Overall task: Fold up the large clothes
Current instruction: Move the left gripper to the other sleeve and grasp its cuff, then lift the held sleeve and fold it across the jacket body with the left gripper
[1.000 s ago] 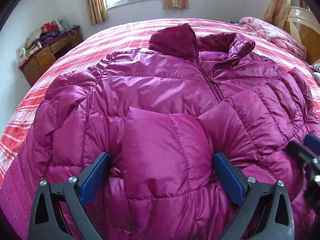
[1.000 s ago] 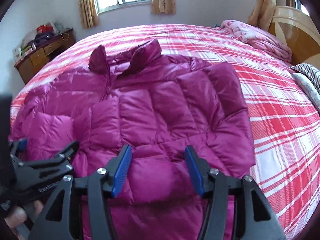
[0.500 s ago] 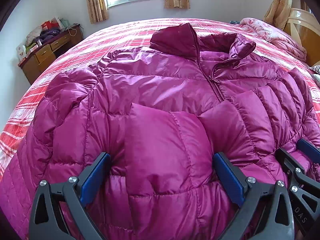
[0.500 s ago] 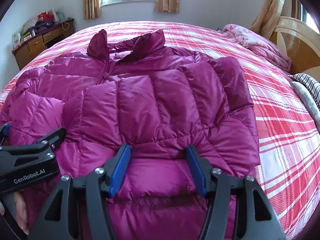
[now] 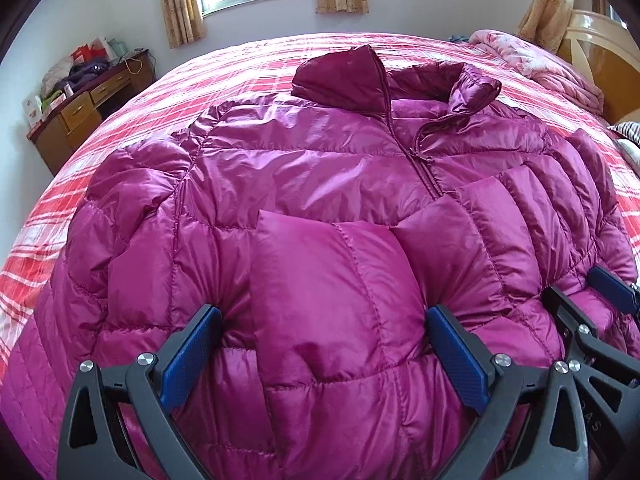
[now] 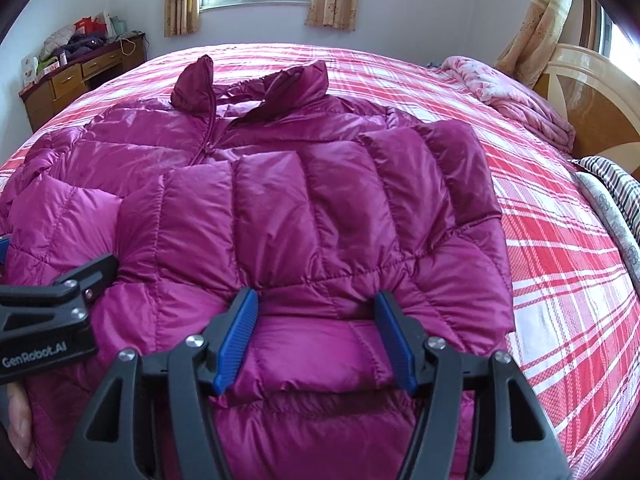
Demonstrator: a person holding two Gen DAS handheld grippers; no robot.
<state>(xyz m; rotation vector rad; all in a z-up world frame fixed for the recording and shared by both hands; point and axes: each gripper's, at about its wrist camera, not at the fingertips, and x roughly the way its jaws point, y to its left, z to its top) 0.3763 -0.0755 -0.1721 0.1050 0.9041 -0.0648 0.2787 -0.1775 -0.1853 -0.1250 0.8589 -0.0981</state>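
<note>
A magenta puffer jacket (image 5: 300, 168) lies front up on the bed, collar toward the window, with both sleeves folded across its chest. My left gripper (image 5: 324, 344) stands wide open at the near hem, and a puffy sleeve end bulges between its blue pads. My right gripper (image 6: 318, 336) sits at the hem further right on the jacket (image 6: 280, 208). Its jaws are opening, with a fold of the hem between the pads. Each gripper shows in the other's view: the right gripper (image 5: 592, 312) at the right edge, the left gripper (image 6: 60, 300) at the left edge.
The bed (image 6: 560, 280) has a red plaid sheet. A pink quilt (image 6: 512, 92) and a wooden headboard (image 6: 592, 92) are at the far right, with striped cloth (image 6: 616, 184) below them. A cluttered wooden dresser (image 5: 80, 112) stands at the far left. A hand (image 6: 18, 420) holds the left gripper.
The right gripper has rolled and shifted slightly, and has come further into the left wrist view at the right edge. The left gripper and the jacket have stayed put.
</note>
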